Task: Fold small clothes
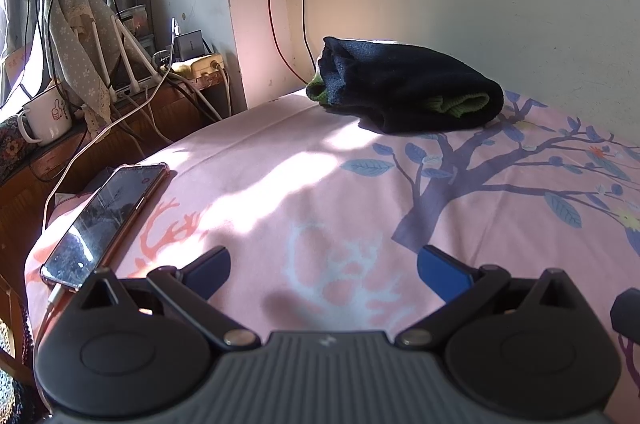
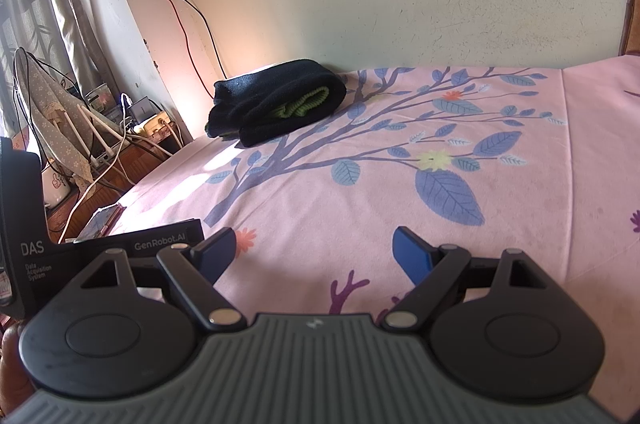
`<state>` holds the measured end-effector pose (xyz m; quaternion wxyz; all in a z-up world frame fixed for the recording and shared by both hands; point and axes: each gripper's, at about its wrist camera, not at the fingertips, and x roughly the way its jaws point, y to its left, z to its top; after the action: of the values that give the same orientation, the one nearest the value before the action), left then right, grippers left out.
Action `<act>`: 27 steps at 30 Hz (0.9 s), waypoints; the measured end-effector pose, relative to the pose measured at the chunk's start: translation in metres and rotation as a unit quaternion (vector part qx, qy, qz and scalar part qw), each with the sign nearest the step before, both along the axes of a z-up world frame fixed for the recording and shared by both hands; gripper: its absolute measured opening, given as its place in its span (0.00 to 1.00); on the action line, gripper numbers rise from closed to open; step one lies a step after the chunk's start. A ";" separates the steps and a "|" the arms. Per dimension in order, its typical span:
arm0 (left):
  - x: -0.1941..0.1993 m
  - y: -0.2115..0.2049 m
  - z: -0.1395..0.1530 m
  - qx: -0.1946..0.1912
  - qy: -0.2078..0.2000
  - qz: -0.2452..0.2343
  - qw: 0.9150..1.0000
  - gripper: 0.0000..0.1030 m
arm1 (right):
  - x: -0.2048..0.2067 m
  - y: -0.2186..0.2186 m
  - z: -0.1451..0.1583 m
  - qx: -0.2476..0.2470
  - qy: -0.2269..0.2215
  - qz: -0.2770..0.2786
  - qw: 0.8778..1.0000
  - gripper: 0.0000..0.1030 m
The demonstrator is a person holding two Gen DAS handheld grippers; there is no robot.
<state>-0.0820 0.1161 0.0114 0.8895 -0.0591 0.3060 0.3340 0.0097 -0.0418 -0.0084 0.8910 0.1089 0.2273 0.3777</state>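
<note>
Left gripper [image 1: 323, 266] nearest, jaws wide, holding nothing, low over the pink sheet [image 1: 280, 184]; phone [image 1: 104, 220] lies at its left on the bed edge. Right gripper [image 2: 314, 252] also wide and empty. Dark garment [image 1: 404, 88], green lining showing, sits bundled at the far side by the wall, well apart from both, ahead-right of the left gripper and ahead-left of the right, long axis roughly left-right; neither arm looks clearly nearer.

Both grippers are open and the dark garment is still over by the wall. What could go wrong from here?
The phone lies at the bed edge near the left gripper; a sweep could knock it off or snag its cable. The dark garment is bunched, so the right gripper may pinch several layers. Cables hang just behind it.
</note>
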 end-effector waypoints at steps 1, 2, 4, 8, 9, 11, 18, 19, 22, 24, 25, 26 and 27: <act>0.000 0.000 0.000 -0.001 0.000 0.000 1.000 1.00 | 0.000 0.000 0.000 0.000 0.000 0.000 1.000 0.85; 0.000 0.001 0.000 -0.002 0.001 0.000 1.000 1.00 | 0.000 0.000 0.000 0.000 0.000 0.000 1.000 0.85; -0.001 0.002 0.000 -0.005 0.000 0.000 1.000 1.00 | 0.000 0.001 0.000 -0.001 -0.001 0.001 1.000 0.85; -0.001 0.003 0.000 -0.010 -0.001 0.000 1.000 1.00 | -0.002 0.001 -0.001 -0.002 -0.001 0.002 1.000 0.85; -0.001 0.003 0.000 -0.010 -0.001 -0.001 1.000 1.00 | -0.001 0.001 -0.001 -0.002 -0.001 0.002 1.000 0.85; -0.001 0.003 0.000 -0.009 -0.001 -0.002 1.000 1.00 | -0.002 0.002 -0.001 -0.001 0.000 0.002 1.000 0.85; 0.000 0.002 0.000 -0.006 0.000 -0.004 1.000 1.00 | -0.002 0.002 -0.002 -0.001 0.000 0.002 1.000 0.85; 0.000 0.001 0.000 -0.005 0.001 -0.004 1.000 1.00 | -0.001 0.001 -0.002 -0.001 0.001 0.002 1.000 0.85; 0.000 0.001 0.000 -0.004 0.001 -0.005 1.000 1.00 | -0.002 0.001 -0.002 -0.001 0.001 0.003 1.000 0.85; 0.000 0.001 0.000 -0.004 0.001 -0.005 1.000 1.00 | -0.002 0.001 -0.002 -0.001 0.001 0.002 1.000 0.85; 0.000 0.001 0.000 -0.004 0.001 -0.005 1.000 1.00 | -0.002 0.001 -0.002 -0.001 0.001 0.002 1.000 0.85; 0.000 0.001 0.000 -0.004 0.001 -0.005 1.000 1.00 | -0.002 0.001 -0.002 -0.002 0.001 0.002 1.000 0.85; 0.000 0.001 0.000 -0.004 0.001 -0.005 1.000 1.00 | -0.002 0.001 -0.002 -0.002 0.001 0.002 1.000 0.85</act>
<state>-0.0817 0.1169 0.0113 0.8905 -0.0612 0.3089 0.3285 0.0075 -0.0408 -0.0104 0.8901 0.1071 0.2286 0.3794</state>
